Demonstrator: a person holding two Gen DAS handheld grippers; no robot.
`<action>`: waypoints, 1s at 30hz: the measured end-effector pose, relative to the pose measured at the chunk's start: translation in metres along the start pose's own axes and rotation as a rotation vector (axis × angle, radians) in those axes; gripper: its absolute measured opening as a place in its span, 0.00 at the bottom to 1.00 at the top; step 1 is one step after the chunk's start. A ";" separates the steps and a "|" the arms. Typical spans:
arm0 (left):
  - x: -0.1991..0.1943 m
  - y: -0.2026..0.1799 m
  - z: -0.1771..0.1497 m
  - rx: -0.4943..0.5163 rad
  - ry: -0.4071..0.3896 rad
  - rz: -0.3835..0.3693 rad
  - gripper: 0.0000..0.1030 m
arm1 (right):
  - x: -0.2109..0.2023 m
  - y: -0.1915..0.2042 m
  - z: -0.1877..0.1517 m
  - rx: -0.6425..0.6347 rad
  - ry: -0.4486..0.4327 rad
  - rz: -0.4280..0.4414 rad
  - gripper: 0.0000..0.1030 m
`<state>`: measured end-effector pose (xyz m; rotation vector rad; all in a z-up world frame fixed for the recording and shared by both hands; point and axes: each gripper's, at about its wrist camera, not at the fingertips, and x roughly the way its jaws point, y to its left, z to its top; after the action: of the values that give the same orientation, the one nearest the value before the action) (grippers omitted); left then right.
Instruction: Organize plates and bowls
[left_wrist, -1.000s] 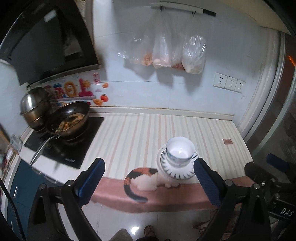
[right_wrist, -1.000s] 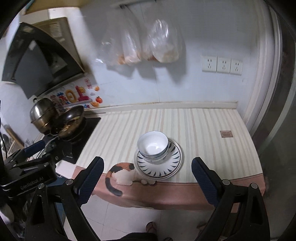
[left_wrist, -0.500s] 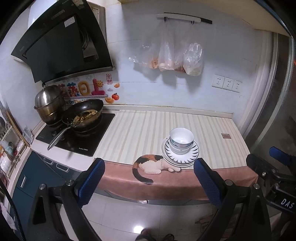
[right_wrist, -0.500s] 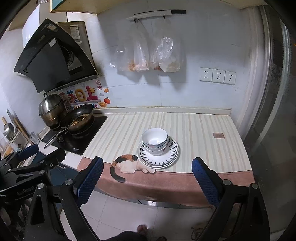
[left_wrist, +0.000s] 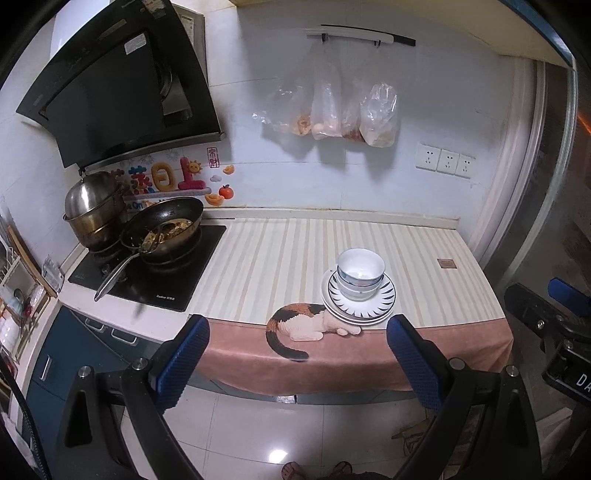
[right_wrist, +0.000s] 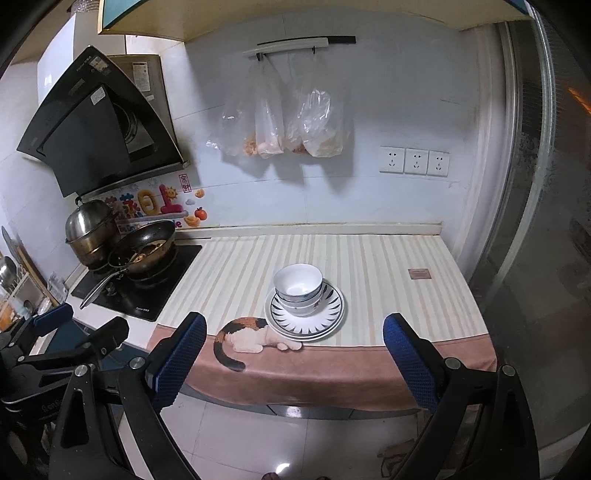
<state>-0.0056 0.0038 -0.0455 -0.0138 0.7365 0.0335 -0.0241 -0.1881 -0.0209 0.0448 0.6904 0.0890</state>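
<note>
Stacked white bowls with blue rims sit on a stack of white plates with a black ray pattern, near the front edge of the striped counter mat. My left gripper is open and empty, held back from the counter above the floor. My right gripper is also open and empty, likewise back from the counter. Each gripper shows at the edge of the other's view.
A frying pan with food and a steel pot stand on the black hob at the left. Plastic bags hang on the wall. A cat picture marks the mat's pink front edge. A glass door is on the right.
Both grippers have pulled back and away from the counter, so the bowls and plates look smaller and farther. The dishes have not moved. Both grippers stayed open.
</note>
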 end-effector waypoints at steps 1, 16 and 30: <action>0.000 0.001 0.000 -0.001 0.001 -0.003 0.95 | 0.000 0.000 -0.001 -0.001 0.000 -0.001 0.96; -0.009 -0.002 -0.006 -0.028 -0.005 -0.011 0.95 | -0.006 -0.006 -0.008 -0.016 0.000 0.001 0.96; -0.013 -0.010 -0.007 -0.028 -0.009 -0.010 0.95 | -0.008 -0.023 -0.007 -0.007 -0.003 0.002 0.96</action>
<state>-0.0194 -0.0064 -0.0421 -0.0445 0.7269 0.0342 -0.0333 -0.2114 -0.0226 0.0384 0.6872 0.0929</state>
